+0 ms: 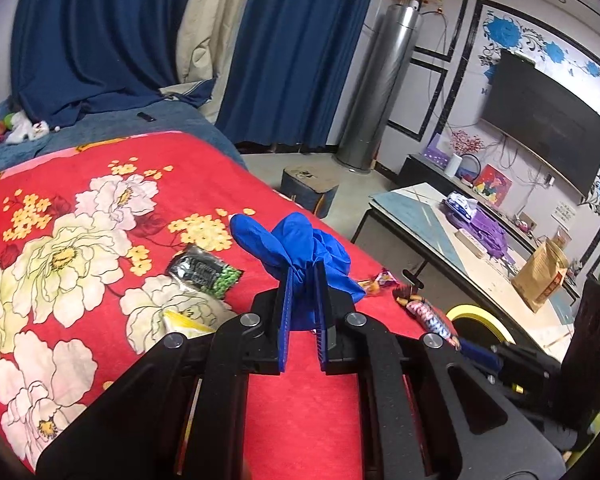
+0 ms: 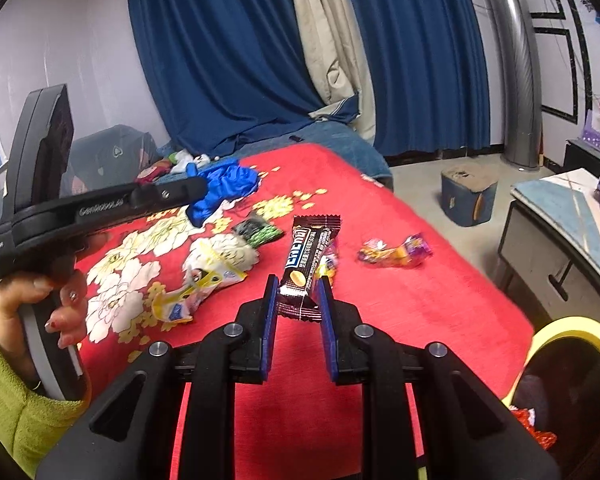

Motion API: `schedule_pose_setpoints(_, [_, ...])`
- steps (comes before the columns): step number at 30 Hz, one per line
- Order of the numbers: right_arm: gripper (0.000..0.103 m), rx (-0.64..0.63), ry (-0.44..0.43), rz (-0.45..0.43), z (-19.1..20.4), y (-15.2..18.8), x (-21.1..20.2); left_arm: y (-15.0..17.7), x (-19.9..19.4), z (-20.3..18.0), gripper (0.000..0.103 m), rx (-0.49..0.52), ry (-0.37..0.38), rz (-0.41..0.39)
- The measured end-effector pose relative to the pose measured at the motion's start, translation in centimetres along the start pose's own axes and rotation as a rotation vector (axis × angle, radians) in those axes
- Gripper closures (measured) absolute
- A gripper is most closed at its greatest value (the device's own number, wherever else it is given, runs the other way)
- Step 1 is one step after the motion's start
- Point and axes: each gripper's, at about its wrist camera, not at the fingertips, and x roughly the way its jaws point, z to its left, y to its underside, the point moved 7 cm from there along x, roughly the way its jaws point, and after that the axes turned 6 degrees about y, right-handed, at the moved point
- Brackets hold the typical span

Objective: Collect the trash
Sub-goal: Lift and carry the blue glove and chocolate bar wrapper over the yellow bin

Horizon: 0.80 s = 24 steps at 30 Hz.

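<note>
A red flowered blanket (image 1: 100, 216) covers the bed and fills most of both views, with blue curtains (image 1: 292, 48) hanging behind it. To the right of the bed stands a low table (image 1: 440, 240) carrying a brown paper bag (image 1: 540, 276), and beyond it a dark TV (image 1: 548, 120) hangs on the wall. At the blanket's near right corner sits a bin with a yellow rim (image 2: 572, 332), red wrappers showing inside it. The left gripper (image 1: 305, 280) is closed tight on a bunched blue glove (image 1: 300, 248), which is lifted clear of the blanket; in the right wrist view a hand (image 2: 56, 300) in a green sleeve grips that tool's handle. The right gripper (image 2: 298, 284) is clamped on the lower end of a brown snack bar wrapper (image 2: 306, 260), which sticks up and forward from between its blue pads. Loose trash lies on the blanket: a white and yellow packet (image 2: 208, 276) left of the bar, a black and green packet (image 2: 260, 232) just beyond it, and an orange and purple candy wrapper (image 2: 396, 254) off to the right, well apart from the others.
</note>
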Motion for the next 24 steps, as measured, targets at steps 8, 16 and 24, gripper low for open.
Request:
schedule_pose_setpoints(8, [0.084,0.01,0.03,-0.025,-1.9,-0.7,-1.3,0.1,0.0,-2.0,0.097,0.029,0.036,-0.003])
schedule_pose_setpoints(16, [0.084,0.006,0.066,-0.044,-3.4,-0.6,-2.9,0.6,0.4,-4.3,0.097,0.071,0.074,-0.002])
schedule_pose_setpoints(24, [0.084,0.015,0.114,-0.068,-5.9,-0.5,-4.5,1.1,0.2,-6.4,0.097,0.084,0.112,-0.014])
